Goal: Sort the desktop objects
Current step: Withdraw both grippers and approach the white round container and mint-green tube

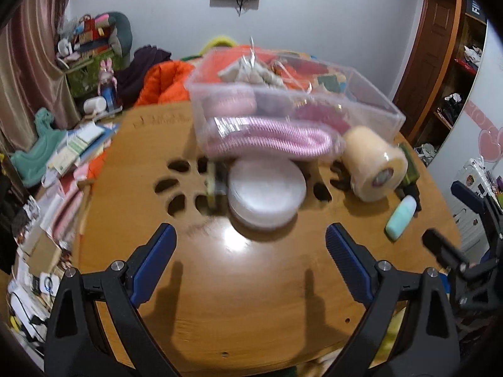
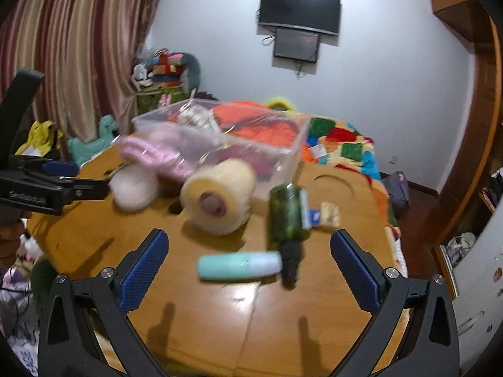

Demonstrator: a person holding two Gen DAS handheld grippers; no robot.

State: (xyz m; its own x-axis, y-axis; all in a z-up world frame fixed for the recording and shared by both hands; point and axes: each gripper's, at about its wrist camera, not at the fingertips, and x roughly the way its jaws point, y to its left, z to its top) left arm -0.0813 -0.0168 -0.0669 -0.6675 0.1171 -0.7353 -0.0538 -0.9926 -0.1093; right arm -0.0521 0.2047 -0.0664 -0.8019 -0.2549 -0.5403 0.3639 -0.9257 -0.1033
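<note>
Sitting ahead of the left tool [image 1: 250, 245], spread wide and empty, the bin [image 1: 371, 100] is already holding pink items; the jar [image 1: 267, 194], roll [image 2: 220, 194], tube [image 2: 239, 265] and bottle [image 2: 287, 213] are waiting before the right tool [image 2: 250, 251], likewise spread and empty.

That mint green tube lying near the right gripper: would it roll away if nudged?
Probably. The mint green tube looks round and smooth and lies on its side on the glossy table, so a sideways nudge could roll it. The dark green bottle at its end might stop it.

Clear bin [image 2: 292, 154] holding clutter, mint tube [image 2: 239, 265] lying flat
</note>
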